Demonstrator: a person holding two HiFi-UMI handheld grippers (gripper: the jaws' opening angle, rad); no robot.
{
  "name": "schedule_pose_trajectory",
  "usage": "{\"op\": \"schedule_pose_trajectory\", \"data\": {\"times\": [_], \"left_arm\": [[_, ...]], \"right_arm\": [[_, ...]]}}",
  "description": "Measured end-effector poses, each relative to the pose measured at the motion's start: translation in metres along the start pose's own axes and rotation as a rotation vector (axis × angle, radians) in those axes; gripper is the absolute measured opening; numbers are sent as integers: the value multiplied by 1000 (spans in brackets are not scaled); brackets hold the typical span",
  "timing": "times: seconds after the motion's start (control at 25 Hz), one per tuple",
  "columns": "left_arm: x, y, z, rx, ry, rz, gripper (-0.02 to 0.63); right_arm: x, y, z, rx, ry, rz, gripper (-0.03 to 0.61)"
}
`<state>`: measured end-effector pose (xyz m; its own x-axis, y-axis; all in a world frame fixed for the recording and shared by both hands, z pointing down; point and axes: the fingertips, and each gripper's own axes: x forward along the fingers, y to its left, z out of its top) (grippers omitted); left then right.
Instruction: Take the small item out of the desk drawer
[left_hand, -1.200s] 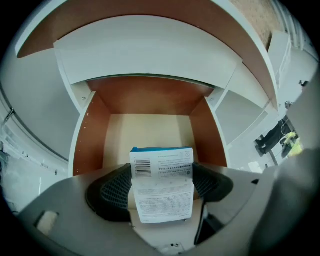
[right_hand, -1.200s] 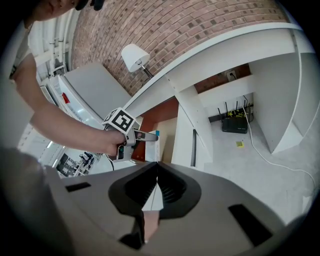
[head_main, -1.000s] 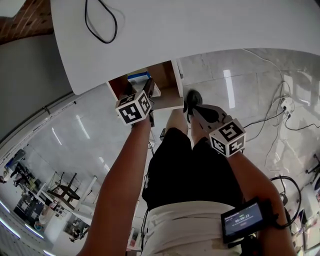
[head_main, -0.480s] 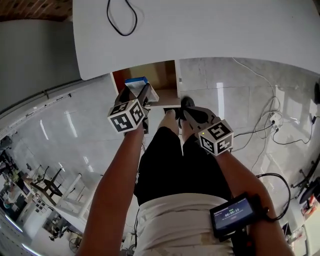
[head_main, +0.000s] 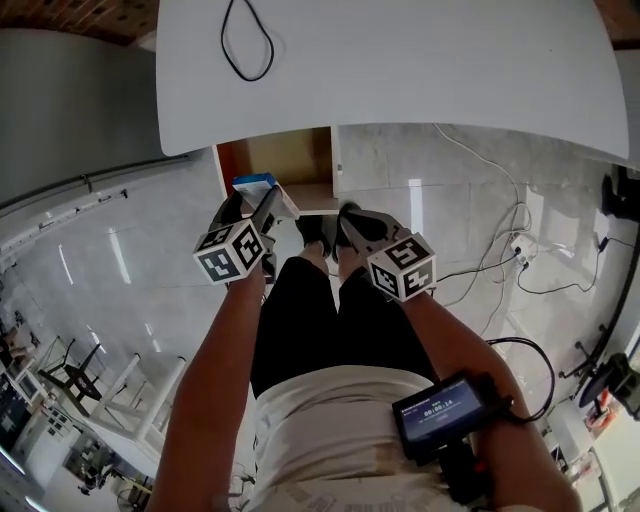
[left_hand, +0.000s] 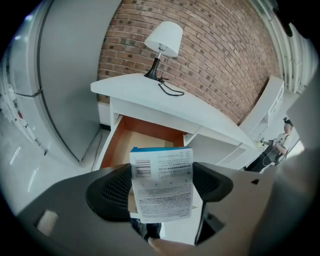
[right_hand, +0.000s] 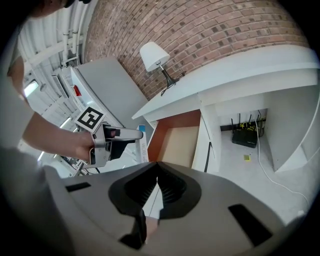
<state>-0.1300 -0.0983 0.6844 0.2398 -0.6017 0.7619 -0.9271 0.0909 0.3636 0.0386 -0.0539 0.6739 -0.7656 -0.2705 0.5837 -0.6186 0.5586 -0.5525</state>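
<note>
the left gripper (head_main: 248, 206) has its fingers (left_hand: 112, 192) closed on a small white box (left_hand: 162, 186), one finger pressed to each side of it. the box stands upright between them, its blue top edge up and its printed face with a barcode turned toward the left gripper's camera. it hangs in the air, lifted out of the open drawer (head_main: 292, 160). in the head view it sits at the drawer's front left corner, and in the right gripper view it shows just left of the drawer's side wall.

the drawer is pulled out from under the front edge of the white table (head_main: 400, 70). its inside is orange-brown at the walls and paler at the bottom, and the part that shows is bare.

the right gripper (right_hand: 157, 180) has its fingers shut together on nothing. it is held near the left one, just off the drawer's front right corner.

a black cable loop (head_main: 248, 40) lies near the table's left edge. a white-shaded lamp (left_hand: 164, 42) stands at the back, against a brick wall (left_hand: 220, 55). a black box with cables (right_hand: 245, 136) sits on the floor under the table.
</note>
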Motion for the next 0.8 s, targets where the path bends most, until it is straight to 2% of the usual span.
{"op": "schedule_pose_trajectory", "data": {"times": [0.4,0.6,0.8], "left_arm": [[-54,-10,-1,-65,-54,-22,382],[-65,-11,-13,-95,-65,-45,382],[-90,-9,-3,-99,-95,-57,382]], "right_arm": [[-18,22,24,-43,-17,1,6],[-22,18,28,-66,-19,-33,6],[-33,23,51,-95,-50,-72,6]]}}
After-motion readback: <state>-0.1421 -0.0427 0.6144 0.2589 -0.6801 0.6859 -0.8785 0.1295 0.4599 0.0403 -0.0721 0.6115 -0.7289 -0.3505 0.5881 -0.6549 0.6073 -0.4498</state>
